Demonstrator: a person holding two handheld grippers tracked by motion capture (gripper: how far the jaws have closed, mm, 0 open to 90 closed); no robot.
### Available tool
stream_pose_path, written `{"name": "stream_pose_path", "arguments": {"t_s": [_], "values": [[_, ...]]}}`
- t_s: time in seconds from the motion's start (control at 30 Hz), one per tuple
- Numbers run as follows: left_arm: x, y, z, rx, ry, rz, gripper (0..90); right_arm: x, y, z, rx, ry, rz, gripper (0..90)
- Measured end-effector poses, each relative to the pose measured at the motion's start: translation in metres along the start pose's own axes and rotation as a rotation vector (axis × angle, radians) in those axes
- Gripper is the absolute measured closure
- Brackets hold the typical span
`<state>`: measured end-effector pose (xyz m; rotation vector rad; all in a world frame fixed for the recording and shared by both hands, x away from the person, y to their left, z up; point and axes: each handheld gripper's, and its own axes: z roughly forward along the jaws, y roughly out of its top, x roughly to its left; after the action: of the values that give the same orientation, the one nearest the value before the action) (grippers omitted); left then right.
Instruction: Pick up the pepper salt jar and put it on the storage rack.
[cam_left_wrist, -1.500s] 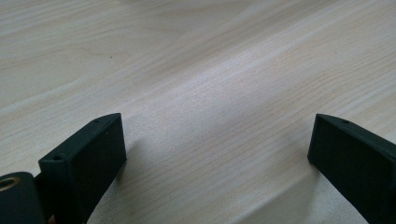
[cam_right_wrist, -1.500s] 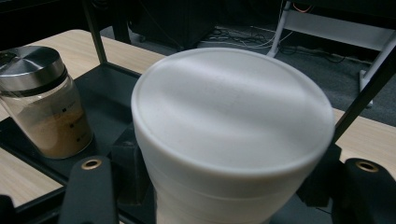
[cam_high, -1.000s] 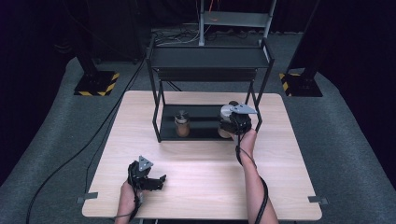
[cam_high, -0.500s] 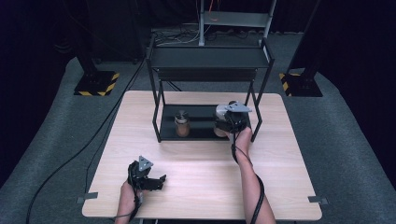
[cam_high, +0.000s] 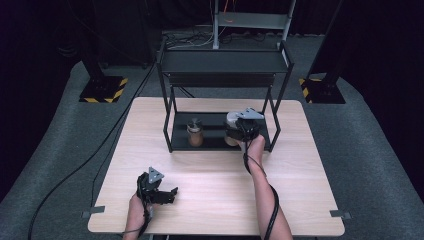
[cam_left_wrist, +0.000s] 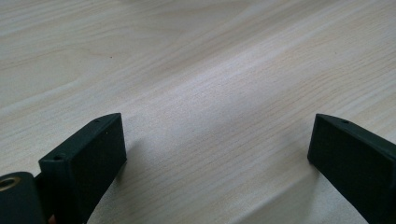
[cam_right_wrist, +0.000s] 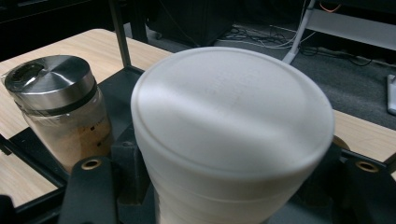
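Nearest me, my left hand-held gripper (cam_high: 170, 192) sits low over the front-left of the table (cam_high: 215, 200), jaws wide apart w/ nothing between them; in the left gripper view I see just bare light wood grain btwn the two black jaws (cam_left_wrist: 215, 135). The left forearm comes in from the bottom edge, cable trailing back. Further out, my right arm stretches fwd across the table to the black shelf rack (cam_high: 225, 62) standing at the table's far-middle. The right hand-held gripper (cam_high: 239, 131) is at the right part of the rack's bottom shelf, clamped on a white container (cam_right_wrist: 233, 135): in the right gripper view its wide, flat, frosted-white top sits right btwn the jaws, upright, body tapering downward. I can't tell if its base is touching the shelf or lifted off it. Just beside it, to its left on the same bottom shelf, stands a glass jar (cam_high: 195, 133) w/ a brushed-metal lid and brownish contents, upright, apart from the container. The rack's top shelf is above both. Beyond the table: grey carpet, cables and black stands w/ yellow-black striped bases (cam_high: 104, 89).
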<state>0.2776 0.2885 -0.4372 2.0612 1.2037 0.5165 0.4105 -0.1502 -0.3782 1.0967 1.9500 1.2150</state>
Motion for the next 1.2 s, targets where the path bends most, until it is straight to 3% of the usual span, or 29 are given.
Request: {"name": "stream_pose_path", "arguments": {"t_s": [0.7, 1.2], "values": [[0.000, 0.000, 0.000, -0.001, -0.001, -0.001, 3.8, 0.011, 0.002, 0.020, 0.015, 0.043, -0.003, 33.2], [0.000, 0.000, 0.000, -0.001, 0.000, 0.000, 3.9, 0.013, -0.002, 0.025, 0.023, 0.049, 0.007, 33.2]]}}
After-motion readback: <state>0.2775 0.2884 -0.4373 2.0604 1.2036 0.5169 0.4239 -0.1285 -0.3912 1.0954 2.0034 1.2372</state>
